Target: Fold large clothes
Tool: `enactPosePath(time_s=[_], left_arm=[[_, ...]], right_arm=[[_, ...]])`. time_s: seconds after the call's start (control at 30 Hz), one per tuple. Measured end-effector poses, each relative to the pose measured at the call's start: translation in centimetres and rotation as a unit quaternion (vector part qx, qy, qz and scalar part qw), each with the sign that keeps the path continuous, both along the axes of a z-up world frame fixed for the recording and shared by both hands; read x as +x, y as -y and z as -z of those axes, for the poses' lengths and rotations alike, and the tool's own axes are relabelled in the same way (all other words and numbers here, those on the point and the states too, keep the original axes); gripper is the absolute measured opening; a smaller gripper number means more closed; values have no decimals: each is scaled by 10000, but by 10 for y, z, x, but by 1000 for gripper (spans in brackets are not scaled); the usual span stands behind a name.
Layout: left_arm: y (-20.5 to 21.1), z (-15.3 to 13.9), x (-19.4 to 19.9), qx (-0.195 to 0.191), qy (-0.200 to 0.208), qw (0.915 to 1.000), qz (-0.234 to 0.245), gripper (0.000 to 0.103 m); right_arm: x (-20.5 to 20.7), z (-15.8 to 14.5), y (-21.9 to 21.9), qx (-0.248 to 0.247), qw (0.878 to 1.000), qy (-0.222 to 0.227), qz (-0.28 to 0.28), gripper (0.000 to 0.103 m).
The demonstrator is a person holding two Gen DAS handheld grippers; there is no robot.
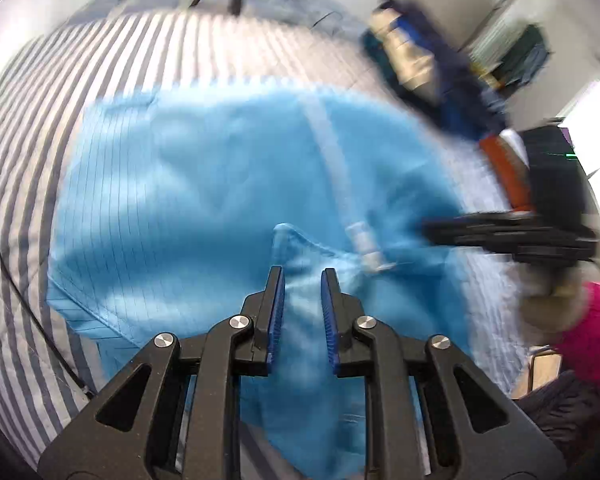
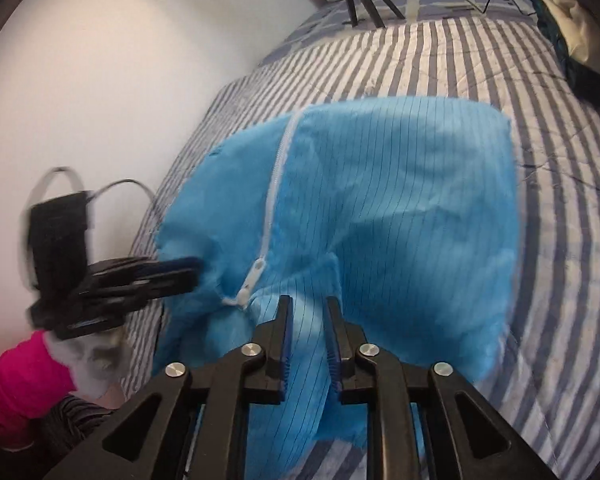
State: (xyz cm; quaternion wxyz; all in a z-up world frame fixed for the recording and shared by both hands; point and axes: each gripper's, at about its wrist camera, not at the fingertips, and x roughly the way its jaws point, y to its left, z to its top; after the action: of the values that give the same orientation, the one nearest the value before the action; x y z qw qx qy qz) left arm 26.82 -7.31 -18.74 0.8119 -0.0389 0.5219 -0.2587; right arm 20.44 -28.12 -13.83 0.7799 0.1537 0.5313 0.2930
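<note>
A bright blue pinstriped garment [image 1: 180,180] [image 2: 400,200] with a white zipper [image 1: 336,168] [image 2: 276,184] lies spread on a striped quilt. My left gripper [image 1: 302,270] hangs over its near edge with a raised fold of the cloth bunched between its blue pads; the right wrist view shows the left gripper [image 2: 196,268] side-on at the garment's left edge. My right gripper [image 2: 308,300] has its jaws slightly apart over a ridge of the same cloth that runs up between them. In the blurred left wrist view the right gripper [image 1: 428,228] sits beside the zipper's end.
The grey-and-white striped quilt [image 1: 28,140] [image 2: 560,200] covers the bed. A pile of clothes [image 1: 420,60] [image 2: 572,20] lies at its far side. A black cable [image 1: 20,292] crosses the quilt. A white wall [image 2: 100,80] borders the bed. Pink sleeves [image 1: 592,332] [image 2: 16,380] show.
</note>
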Motion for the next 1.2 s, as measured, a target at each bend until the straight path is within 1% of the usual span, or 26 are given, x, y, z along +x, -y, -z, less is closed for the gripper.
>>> enactPosePath(time_s=[0.03, 0.07, 0.17, 0.2, 0.23, 0.27, 0.3, 0.33, 0.37, 0.4, 0.43, 0.47, 0.5, 0.53, 0.57, 0.6, 0.63, 0.7, 0.8, 0.83, 0.9, 0.97, 1.0, 1.13, 1.17, 1.2], left_arm=[[-1, 1, -1, 189, 152, 9997, -21, 17], [-1, -1, -6, 209, 220, 9995, -7, 17], [-12, -23, -22, 161, 405, 9990, -20, 17], [-14, -32, -30, 36, 402, 9992, 16, 18], [-16, -40, -40, -64, 337, 9994, 29, 18], [-18, -44, -48, -142, 264, 9995, 29, 23], [-22, -49, -56, -236, 164, 9996, 24, 32], [-24, -53, -68, -419, 22, 9991, 58, 36], [-25, -54, -75, -494, -119, 9987, 94, 44], [-22, -53, -81, -509, -331, 9981, 111, 47], [-23, -48, -89, -475, -645, 9968, 42, 47], [-21, -43, -95, -487, -839, 9953, -70, 47], [-24, -37, -100, -591, -1065, 9922, -264, 47], [-29, -31, -101, -671, -1308, 9877, -535, 47], [-34, -26, -100, -779, -1488, 9829, -756, 47], [-40, -21, -100, -908, -1667, 9764, -1026, 47], [-46, -17, -99, -1027, -1772, 9700, -1307, 47], [-56, -12, -101, -1212, -1893, 9600, -1671, 47], [-64, 0, -100, -1317, -2098, 9464, -2070, 47], [-69, 6, -99, -1384, -2187, 9391, -2262, 47], [-74, 18, -98, -1508, -2417, 9272, -2433, 47], [-78, 25, -100, -1529, -2541, 9208, -2532, 47], [-76, 26, -101, -1522, -2542, 9210, -2529, 47], [-65, 25, -102, -1441, -2484, 9280, -2373, 47], [-61, 25, -101, -1434, -2474, 9292, -2341, 44], [-58, 25, -99, -1405, -2482, 9305, -2299, 37]], right_arm=[[-7, -9, 4, -42, 10000, 58, -4, 29], [-15, -19, 6, -107, 9999, 114, -26, 32], [-41, -41, 8, -372, 9992, 124, -58, 34], [-51, -45, 7, -436, 9990, 63, -62, 34], [-60, -47, 7, -503, 9987, -44, -40, 34], [-70, -48, 10, -562, 9983, -155, -1, 34], [-79, -47, 8, -603, 9977, -294, 89, 34], [-84, -47, 5, -587, 9976, -347, 107, 34], [-90, -47, 1, -585, 9976, -363, 41, 34], [-97, -47, -3, -605, 9972, -441, -52, 34], [-103, -45, -5, -501, 9970, -588, -65, 34], [-107, -43, -5, -385, 9962, -780, 47, 34], [-109, -39, -5, -332, 9949, -932, 203, 37], [-112, -35, -1, -282, 9924, -1106, 462, 46], [-113, -27, 4, -241, 9881, -1300, 791, 49], [-113, -20, 8, -250, 9828, -1464, 1098, 50], [-115, -14, 11, -203, 9774, -1624, 1337, 50], [-116, -4, 13, 52, 9682, -1907, 1616, 49], [-116, 0, 10, -83, 9669, -1795, 1811, 49], [-116, 1, 9, -114, 9668, -1770, 1837, 49], [-113, 9, 9, -48, 9648, -1851, 1868, 45], [-112, 14, 10, -51, 9622, -1914, 1935, 43], [-113, 15, 11, -38, 9610, -1952, 1961, 41], [-108, 24, 11, 12, 9581, -2045, 2005, 36], [-107, 25, 11, -19, 9579, -2050, 2010, 36], [-106, 26, 10, -11, 9579, -2069, 1993, 34]])
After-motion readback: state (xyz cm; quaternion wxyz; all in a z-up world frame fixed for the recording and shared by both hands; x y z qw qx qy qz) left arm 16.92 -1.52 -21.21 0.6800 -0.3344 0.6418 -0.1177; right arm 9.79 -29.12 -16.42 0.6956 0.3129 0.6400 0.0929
